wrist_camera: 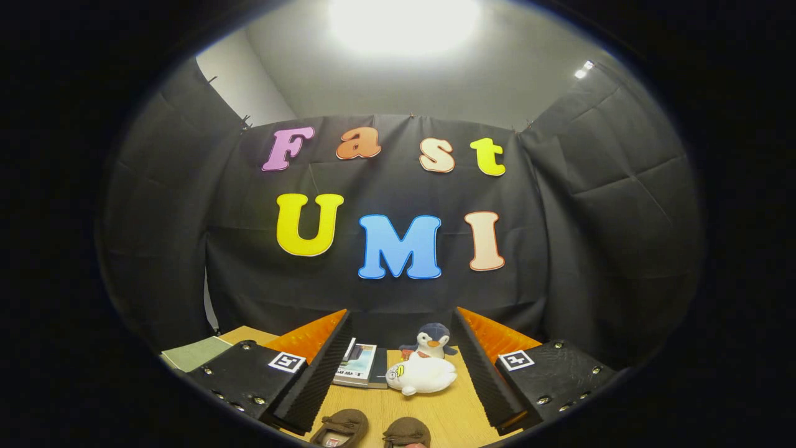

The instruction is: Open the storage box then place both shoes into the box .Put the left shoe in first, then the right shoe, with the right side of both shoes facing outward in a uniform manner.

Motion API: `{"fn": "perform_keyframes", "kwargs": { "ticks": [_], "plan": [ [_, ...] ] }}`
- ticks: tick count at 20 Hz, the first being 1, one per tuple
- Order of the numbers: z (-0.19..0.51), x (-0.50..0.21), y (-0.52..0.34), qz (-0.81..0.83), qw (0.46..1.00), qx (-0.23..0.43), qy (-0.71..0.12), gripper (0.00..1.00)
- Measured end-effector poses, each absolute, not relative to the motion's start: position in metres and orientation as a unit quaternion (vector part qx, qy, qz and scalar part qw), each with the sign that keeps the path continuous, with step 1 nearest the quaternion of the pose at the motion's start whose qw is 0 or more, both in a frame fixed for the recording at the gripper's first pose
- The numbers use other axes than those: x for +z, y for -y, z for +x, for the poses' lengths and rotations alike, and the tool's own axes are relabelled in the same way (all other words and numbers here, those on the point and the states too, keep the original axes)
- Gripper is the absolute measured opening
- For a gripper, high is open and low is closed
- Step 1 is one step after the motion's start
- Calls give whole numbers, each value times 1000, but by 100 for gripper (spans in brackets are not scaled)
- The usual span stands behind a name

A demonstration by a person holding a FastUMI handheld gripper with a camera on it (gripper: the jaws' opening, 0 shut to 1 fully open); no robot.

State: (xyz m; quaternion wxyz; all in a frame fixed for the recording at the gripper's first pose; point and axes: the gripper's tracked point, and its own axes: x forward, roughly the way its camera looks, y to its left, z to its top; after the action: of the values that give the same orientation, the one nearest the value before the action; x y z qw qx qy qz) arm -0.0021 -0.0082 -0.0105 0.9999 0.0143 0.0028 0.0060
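The wooden table (373,407) ran beneath the gripper (401,367), whose fingers stood spread wide apart, holding nothing. Beyond the fingers lay a stack of books (360,367); just beside it rested a white plush toy (421,376), with a small penguin plush (430,341) behind. Between the fingers, nearest the camera, sat two brown shoes (341,427), side by side.

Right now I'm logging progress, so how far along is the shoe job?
Nothing looks done. Both brown shoes sit on the wooden table between the fingers of the open, empty gripper. Left: opening the box, then placing both shoes.
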Motion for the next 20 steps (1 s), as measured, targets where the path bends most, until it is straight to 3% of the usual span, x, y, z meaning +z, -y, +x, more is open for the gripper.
{"fn": "perform_keyframes", "kwargs": {
  "ticks": [11,20],
  "plan": [
    [-14,-54,-51,170,979,88,-68,97],
    [-26,-119,-112,372,894,161,-189,99]
  ]
}}
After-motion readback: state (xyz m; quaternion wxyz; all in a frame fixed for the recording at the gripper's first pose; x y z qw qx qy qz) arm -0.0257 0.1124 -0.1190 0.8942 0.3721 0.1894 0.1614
